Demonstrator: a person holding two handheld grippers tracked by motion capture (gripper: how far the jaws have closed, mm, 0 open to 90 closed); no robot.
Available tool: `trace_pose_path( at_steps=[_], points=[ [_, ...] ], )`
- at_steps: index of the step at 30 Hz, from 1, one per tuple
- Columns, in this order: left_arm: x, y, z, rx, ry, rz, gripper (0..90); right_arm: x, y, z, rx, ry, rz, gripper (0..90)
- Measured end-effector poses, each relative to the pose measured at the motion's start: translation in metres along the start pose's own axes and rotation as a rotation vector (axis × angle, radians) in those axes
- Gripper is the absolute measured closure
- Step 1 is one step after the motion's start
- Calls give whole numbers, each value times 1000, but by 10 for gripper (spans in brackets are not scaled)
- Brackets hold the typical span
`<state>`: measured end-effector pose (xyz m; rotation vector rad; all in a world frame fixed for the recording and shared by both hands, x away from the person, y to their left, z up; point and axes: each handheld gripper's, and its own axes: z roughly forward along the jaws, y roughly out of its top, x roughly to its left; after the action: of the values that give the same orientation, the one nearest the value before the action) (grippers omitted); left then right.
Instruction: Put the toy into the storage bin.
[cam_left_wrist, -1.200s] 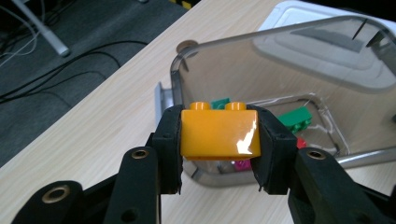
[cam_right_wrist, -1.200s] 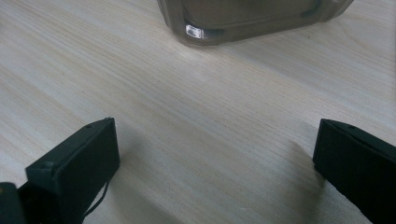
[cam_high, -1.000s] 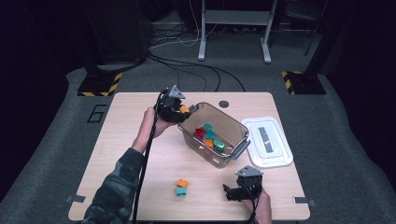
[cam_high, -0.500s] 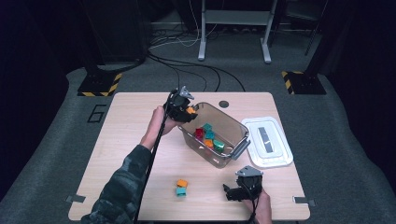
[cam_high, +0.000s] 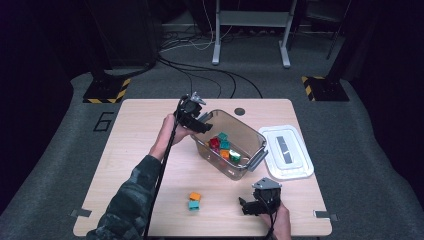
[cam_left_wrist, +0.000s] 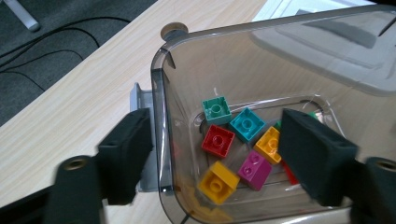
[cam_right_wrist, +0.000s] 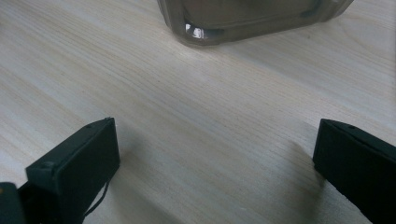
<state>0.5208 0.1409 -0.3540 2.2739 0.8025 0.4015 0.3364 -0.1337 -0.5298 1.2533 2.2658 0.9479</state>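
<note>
A dark room is surrounding the wooden table (cam_high: 150, 125). At frame centre the left gripper (cam_high: 199, 120) is hanging over the bin's (cam_high: 250, 136) near rim, its jaws just having been opening with nothing between them, likely to drop a brick among the bricks (cam_left_wrist: 233, 140) inside. Two loose bricks (cam_high: 194, 201) are waiting at lower centre. The right gripper (cam_high: 250, 206), lower right, is resting wide and empty above bare wood, seemingly idle. The lid (cam_high: 286, 150) is lying right of the bin.

Below the left gripper (cam_left_wrist: 215, 158), the bin (cam_left_wrist: 161, 121) mouth is left unobstructed, though its floor is covered by bricks (cam_left_wrist: 243, 149). Ahead of the right gripper (cam_right_wrist: 215, 163), bare table (cam_right_wrist: 196, 93) is offered up to the bin wall.
</note>
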Motion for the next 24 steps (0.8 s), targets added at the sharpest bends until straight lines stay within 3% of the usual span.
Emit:
trace_pose_path(
  at_steps=[5,11,24],
  points=[
    [-2,-5,-18,-21,15,3,155,0,0,0,1,1,0,0],
    [-9,-17,-36,-37,33,19,135,0,0,0,1,-1,1,0],
    [-28,-54,-49,-25,51,28,98,0,0,0,1,2,-3,0]
  ],
)
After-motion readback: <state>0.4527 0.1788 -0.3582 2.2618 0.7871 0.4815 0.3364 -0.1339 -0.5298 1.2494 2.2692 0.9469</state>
